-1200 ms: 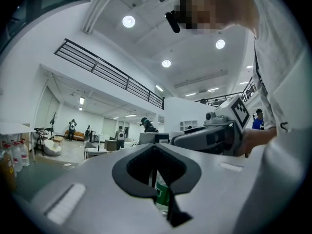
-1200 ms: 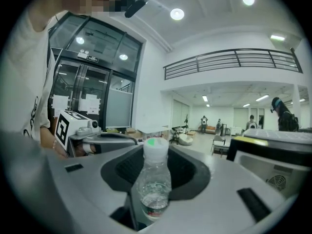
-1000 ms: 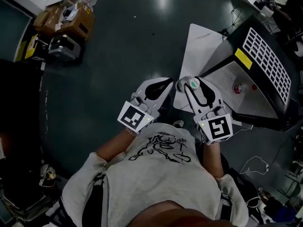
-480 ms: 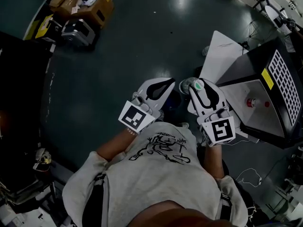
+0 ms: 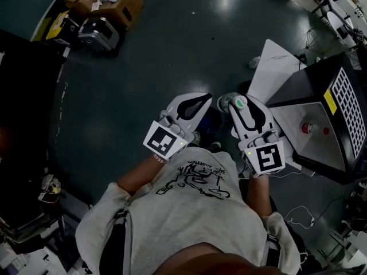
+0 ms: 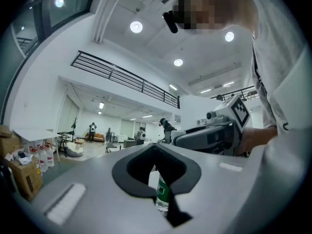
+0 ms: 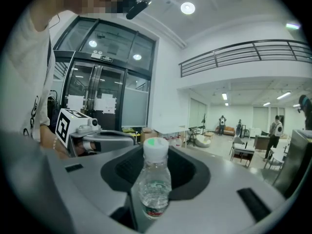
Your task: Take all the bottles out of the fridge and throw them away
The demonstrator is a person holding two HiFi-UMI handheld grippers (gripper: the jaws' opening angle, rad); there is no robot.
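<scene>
Right gripper (image 5: 235,106) clamped low on a clear bottle (image 7: 155,179), white cap up, held just outside the open fridge (image 5: 295,87), off its left side in the head view. Left gripper (image 5: 203,98) closed on nothing, farther from the fridge; green label visible through its slot only, beyond the pads. Apparently one more bottle (image 5: 309,128) inside the fridge. Expect light, thin plastic: smooth, easily dented, likely to pivot if pinched at one end. Take hold across the mid-body, near the label; squeeze moderately.
</scene>
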